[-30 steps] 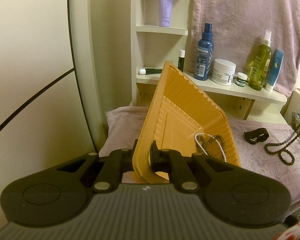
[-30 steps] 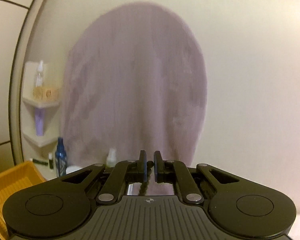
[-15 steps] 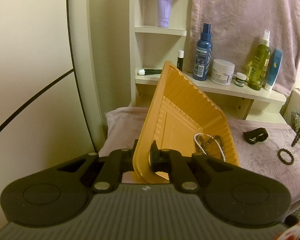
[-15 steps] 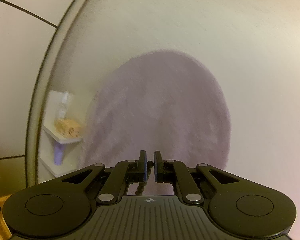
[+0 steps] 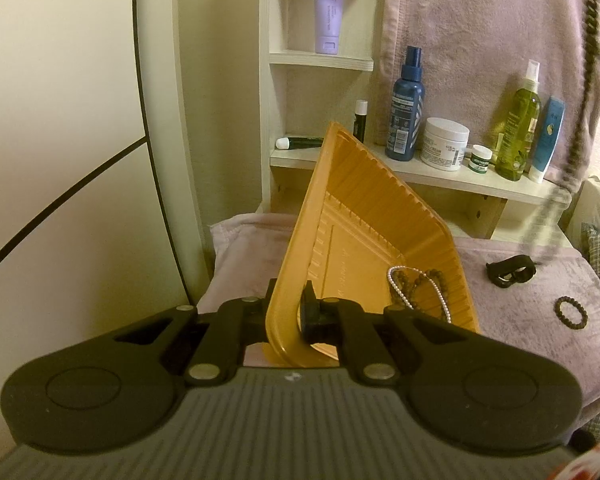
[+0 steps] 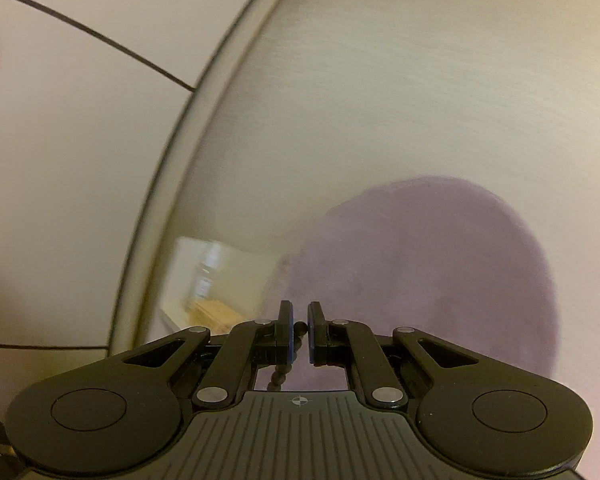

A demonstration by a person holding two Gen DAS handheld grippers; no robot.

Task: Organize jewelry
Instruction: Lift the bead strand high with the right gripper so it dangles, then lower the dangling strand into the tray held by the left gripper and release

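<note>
Holding the orange tray (image 5: 364,236) by its near rim, the left gripper (image 5: 290,312) has its jaws shut tight on the plastic. The tray is tipped up on its side above the purple blanket (image 5: 540,312). A white pearl necklace (image 5: 420,288) and some dark beads (image 5: 416,280) lie low in the tray.

The right gripper (image 6: 299,334) has its jaws closed on a dark bead necklace (image 6: 284,364), which hangs down under them. In the left view, that necklace (image 5: 580,120) dangles long at the right edge, blurry near its bottom.

On the blanket, a small dark bead bracelet (image 5: 571,312) lies flat. A black clip (image 5: 510,270) sits near it. Bottles and a white jar (image 5: 444,144) stand on the shelf (image 5: 460,184) behind.
</note>
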